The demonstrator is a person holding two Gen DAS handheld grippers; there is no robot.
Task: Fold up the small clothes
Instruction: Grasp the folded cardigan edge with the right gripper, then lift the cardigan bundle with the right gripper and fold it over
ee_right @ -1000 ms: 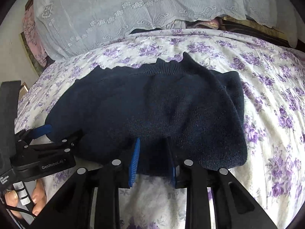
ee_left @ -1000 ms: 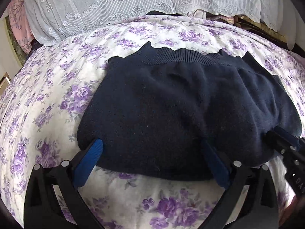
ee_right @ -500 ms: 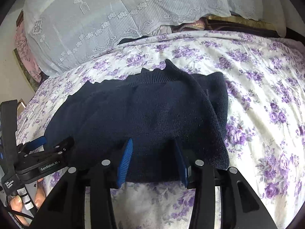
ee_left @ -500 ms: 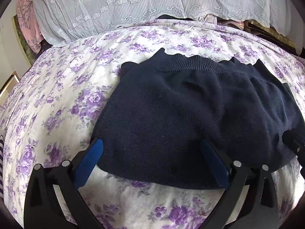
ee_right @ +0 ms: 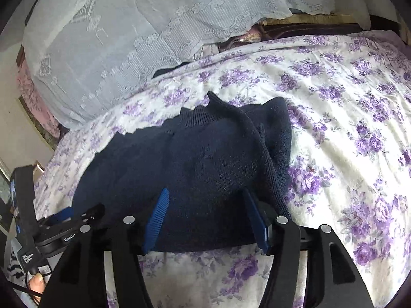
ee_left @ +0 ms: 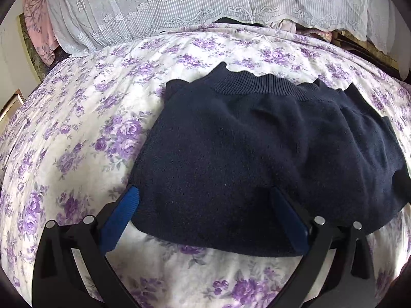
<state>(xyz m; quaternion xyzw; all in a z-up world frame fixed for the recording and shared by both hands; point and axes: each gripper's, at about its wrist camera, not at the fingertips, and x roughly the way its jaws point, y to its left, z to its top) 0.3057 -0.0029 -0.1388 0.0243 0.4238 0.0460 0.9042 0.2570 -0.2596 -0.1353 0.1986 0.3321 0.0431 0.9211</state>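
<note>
Left wrist view: the left gripper [ee_left: 203,215] stands wide open, empty, its blue pads straddling the near edge of the folded navy knitted sweater [ee_left: 257,148] lying on the purple-flowered bedsheet [ee_left: 77,133]

Right wrist view: the right gripper [ee_right: 205,213], jaws just opening, straddles the sweater's hem without pinching it; "GenRo" shows on the left gripper's body

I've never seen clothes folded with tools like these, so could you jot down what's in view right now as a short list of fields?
garment: dark blue sweater, folded, lying flat, ribbed collar at the far edge
surface: bed with purple-flowered sheet
behind: white lace cloth draped over a pile
left hand-held gripper: open, near edge of the sweater between its fingers
right hand-held gripper: jaws have just been opening, sweater edge between them, not pinched
</note>
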